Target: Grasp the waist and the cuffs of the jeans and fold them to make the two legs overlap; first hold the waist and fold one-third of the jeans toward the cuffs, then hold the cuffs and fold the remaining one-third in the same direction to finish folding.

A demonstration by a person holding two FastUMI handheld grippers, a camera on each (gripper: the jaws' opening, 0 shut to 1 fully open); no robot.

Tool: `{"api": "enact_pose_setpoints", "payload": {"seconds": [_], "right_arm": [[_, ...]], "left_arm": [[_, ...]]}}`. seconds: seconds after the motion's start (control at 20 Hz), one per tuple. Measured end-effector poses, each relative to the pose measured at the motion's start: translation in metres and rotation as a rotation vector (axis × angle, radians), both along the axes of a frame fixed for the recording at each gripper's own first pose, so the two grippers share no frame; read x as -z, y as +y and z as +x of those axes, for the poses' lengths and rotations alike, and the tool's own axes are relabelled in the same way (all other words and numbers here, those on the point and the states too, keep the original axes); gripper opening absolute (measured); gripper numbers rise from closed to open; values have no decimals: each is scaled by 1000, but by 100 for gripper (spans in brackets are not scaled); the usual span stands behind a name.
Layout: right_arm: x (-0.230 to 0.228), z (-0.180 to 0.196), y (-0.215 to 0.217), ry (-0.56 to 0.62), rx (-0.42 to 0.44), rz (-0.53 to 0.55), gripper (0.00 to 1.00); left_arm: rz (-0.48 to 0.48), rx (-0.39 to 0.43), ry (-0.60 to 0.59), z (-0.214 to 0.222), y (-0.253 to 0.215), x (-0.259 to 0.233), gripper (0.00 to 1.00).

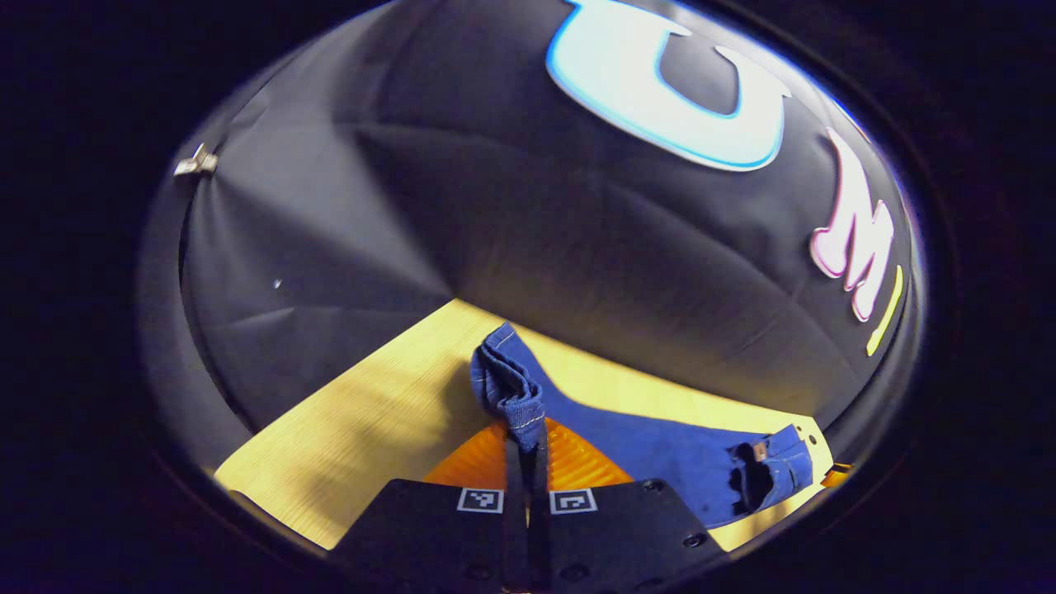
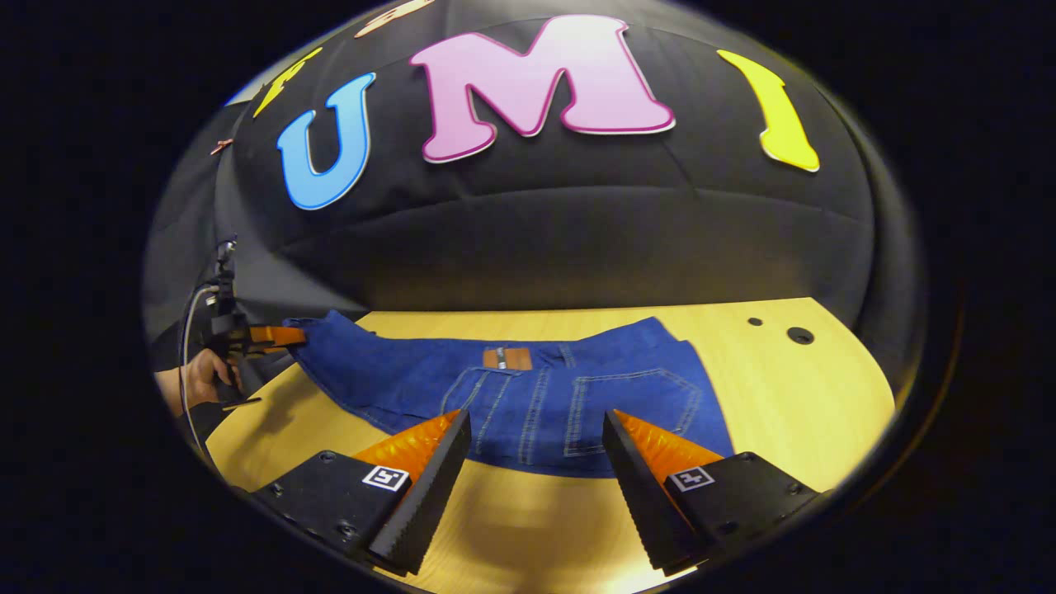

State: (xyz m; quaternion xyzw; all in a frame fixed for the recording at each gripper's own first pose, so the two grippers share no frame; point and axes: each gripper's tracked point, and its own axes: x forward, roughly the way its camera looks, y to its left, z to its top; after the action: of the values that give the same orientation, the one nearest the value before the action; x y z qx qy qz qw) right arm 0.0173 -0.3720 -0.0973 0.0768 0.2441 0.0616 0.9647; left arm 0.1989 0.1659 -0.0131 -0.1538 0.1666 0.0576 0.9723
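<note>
With the left gripper [image 1: 525, 445] clenched on the cuffs [image 1: 511, 392] and the right gripper [image 2: 535, 445] released above the waist [image 2: 528, 388], the jeans [image 2: 495, 384] lying across the worktop [image 2: 792, 388] may drag unevenly, I judge

Left tongs [image 1: 526, 462]: black blocky bodies, square black-and-white tag [image 1: 480, 500] on each, round screws [image 1: 693, 540] along top. Right tongs [image 2: 535, 462]: same black housings, tag [image 2: 385, 477] per side, toothed inner faces, screws [image 2: 326, 456]. Far off, a hand [image 2: 202, 378] with a thin cable [image 2: 186, 363] looping by.
</note>
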Motion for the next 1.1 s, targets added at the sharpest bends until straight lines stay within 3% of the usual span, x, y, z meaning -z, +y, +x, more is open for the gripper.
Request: {"api": "enact_pose_setpoints", "payload": {"seconds": [0.25, 0.55, 0.85, 1.05, 1.1], "right_arm": [[-29, -11, -62, -5, 95, 3, 100], [-56, -30, -134, -12, 158, -10, 97], [-84, -42, -188, -39, 230, 3, 97], [-97, -51, -219, -59, 284, -12, 97], [-100, -54, -224, -63, 294, -13, 97]], "left_arm": [[-60, 208, -100, 11, -155, -75, 6], [-37, 444, -120, 29, -335, -119, 6], [-113, 599, -5, 33, -488, -67, 6], [-107, 611, 100, 28, -521, -10, 7], [-107, 612, 112, 30, -530, -2, 12]]}}
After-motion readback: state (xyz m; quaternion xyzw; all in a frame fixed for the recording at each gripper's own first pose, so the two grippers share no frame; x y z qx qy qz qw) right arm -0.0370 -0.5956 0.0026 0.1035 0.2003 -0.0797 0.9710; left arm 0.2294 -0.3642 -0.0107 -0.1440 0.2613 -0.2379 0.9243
